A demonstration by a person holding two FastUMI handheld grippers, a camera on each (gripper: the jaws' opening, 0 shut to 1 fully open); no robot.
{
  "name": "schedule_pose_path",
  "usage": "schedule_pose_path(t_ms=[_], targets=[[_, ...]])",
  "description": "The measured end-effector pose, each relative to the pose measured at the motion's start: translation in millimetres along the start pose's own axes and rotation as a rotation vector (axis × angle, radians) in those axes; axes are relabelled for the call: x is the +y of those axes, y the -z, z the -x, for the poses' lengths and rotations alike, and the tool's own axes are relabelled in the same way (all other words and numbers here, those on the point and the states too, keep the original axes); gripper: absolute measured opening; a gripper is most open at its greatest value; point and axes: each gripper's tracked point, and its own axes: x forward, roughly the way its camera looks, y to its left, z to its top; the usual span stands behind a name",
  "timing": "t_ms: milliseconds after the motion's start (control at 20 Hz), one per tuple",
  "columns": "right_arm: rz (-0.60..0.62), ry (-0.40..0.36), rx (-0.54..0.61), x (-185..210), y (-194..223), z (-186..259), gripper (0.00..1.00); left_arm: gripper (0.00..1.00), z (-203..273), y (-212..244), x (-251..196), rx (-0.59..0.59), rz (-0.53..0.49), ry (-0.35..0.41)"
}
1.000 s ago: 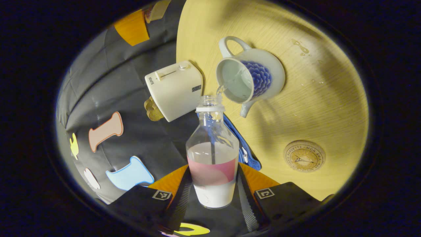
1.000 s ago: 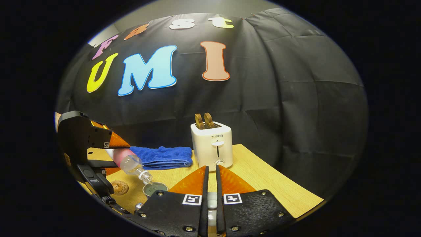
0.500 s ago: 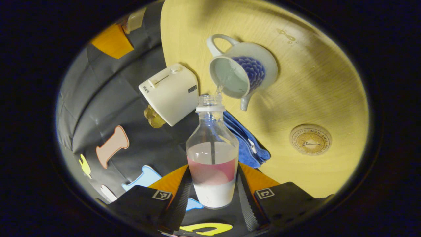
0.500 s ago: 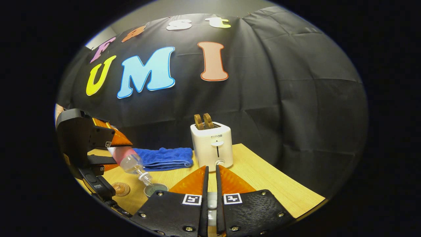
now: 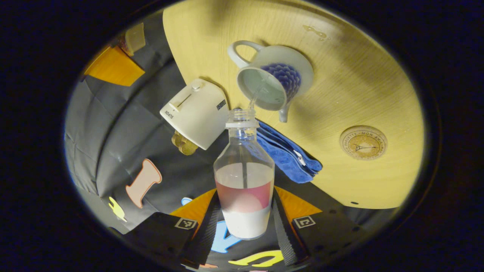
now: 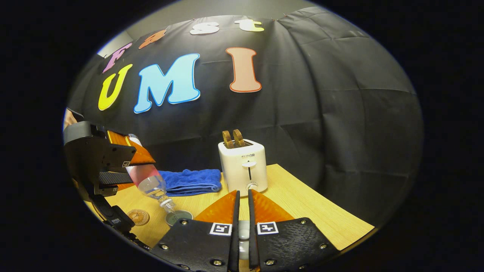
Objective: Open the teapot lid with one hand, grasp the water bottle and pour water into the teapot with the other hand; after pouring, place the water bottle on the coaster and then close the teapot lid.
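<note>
At the bottom centre of the frame the right gripper point(image 6: 242, 230) has its two fingers drawn almost together, with a small pale knob-like piece point(image 6: 244, 230) caught in the narrow gap between them; what it is cannot be told. At the left edge the left gripper point(image 6: 124, 170) holds a clear plastic water bottle with a pink band point(image 6: 149, 183) tilted mouth-down over the open round mouth of the teapot point(image 6: 178, 216) at lower left. A round cork coaster point(image 6: 138, 217) lies just left of it on the light wooden table point(image 6: 302, 207). A folded blue towel point(image 6: 191, 180) sits behind, beside a white toaster holding two brown slices point(image 6: 242, 170) at centre.
</note>
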Motion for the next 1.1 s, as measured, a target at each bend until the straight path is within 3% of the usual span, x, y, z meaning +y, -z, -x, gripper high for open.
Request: schedule_pose_path(t_ms=[450,550,700,950,1100], targets=[[-0.002,0.005,0.002,-1,-1,-1,0.10,0.84,4,-3,5,0.010,-0.049,-0.014],[-0.002,0.008,0.002,-3,1,0,0.10,0.78,5,-2,1,0.004,-0.025,-0.007],[0.001,0.021,-0.005,-5,-2,1,0.10,0.84,4,-1,-14,-0.027,0.123,0.024],[-0.002,0.044,-0.008,-12,-3,1,0.10,0.84,14,14,-39,-0.063,0.430,0.046],[-0.004,0.030,0.005,-5,3,-1,0.10,0.84,19,24,-62,-0.088,0.711,0.058]])
